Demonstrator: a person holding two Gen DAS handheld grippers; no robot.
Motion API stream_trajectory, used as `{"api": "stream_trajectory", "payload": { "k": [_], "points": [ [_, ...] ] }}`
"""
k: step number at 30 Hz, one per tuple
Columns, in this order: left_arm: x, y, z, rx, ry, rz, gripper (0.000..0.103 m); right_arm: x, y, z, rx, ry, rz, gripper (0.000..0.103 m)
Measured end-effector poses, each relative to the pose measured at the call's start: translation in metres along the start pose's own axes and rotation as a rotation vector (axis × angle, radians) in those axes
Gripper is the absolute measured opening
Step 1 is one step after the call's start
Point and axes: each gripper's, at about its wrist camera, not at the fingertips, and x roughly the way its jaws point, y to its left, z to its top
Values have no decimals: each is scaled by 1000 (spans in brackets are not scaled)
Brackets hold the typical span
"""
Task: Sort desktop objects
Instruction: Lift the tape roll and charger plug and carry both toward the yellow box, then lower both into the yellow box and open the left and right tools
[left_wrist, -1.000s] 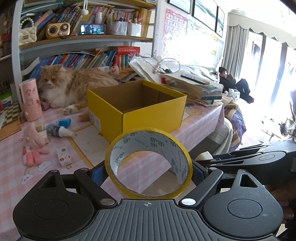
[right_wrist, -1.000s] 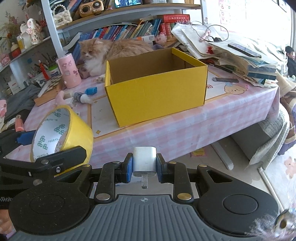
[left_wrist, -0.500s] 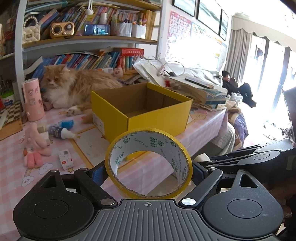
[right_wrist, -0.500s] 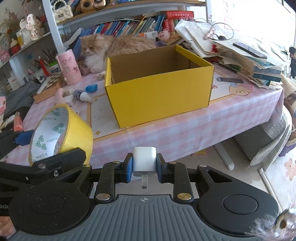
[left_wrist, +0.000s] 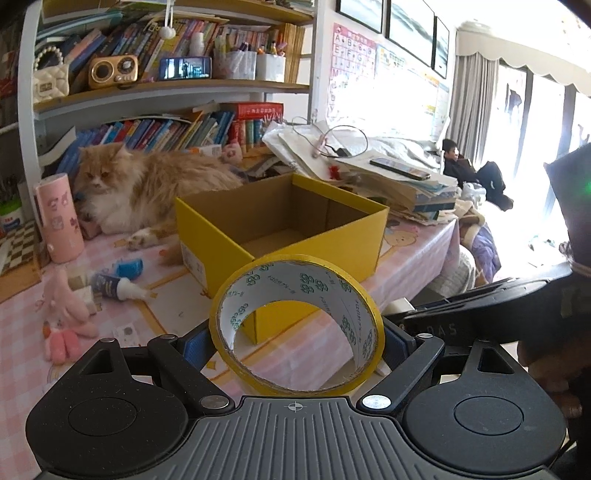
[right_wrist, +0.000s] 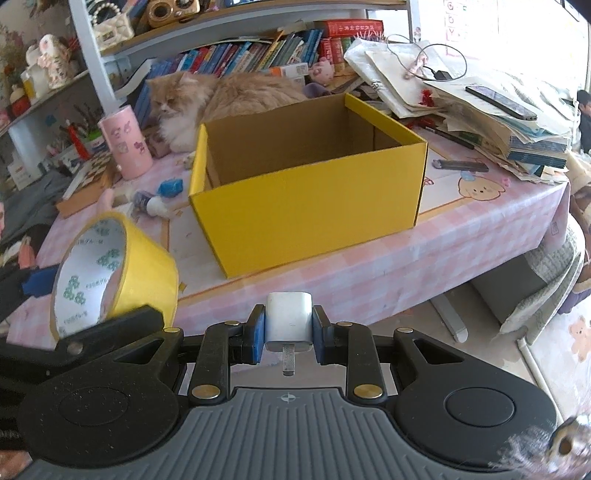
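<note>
We hold a roll of yellow tape (left_wrist: 295, 325) upright in our left gripper (left_wrist: 295, 341), the jaws closed on its two sides so we look through its white core. Our right gripper (right_wrist: 289, 328) has its jaws clamped on a small white charger plug (right_wrist: 289, 321), its metal prong pointing back toward us. Both are in the air in front of the near edge of the desk (right_wrist: 461, 236), which wears a pink checked cloth.

An open yellow cardboard box (right_wrist: 310, 206) sits on the desk just beyond both grippers; we see nothing lying inside it. To its left lie a glue bottle (left_wrist: 114, 287), a pink plush toy (left_wrist: 64, 317) and a pink cylindrical cup (left_wrist: 59, 218). A fluffy orange cat (left_wrist: 147, 184) lies behind the box, before shelves of books (left_wrist: 173, 129). A heap of papers (right_wrist: 480, 110) is stacked to the box's right.
</note>
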Motion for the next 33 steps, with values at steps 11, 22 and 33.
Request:
{"api": "stream_trajectory", "payload": {
  "k": [11,22,33],
  "points": [
    [16,6,36,-5,-50,71,91,19,-7,47,-43,-36,59,23],
    [47,6,78,11,-80,102,91,40,-38,101,-19,-98,91,23],
    [84,7,102,0,-82,148,91,68,-64,138,-37,-105,120,23]
  ]
}}
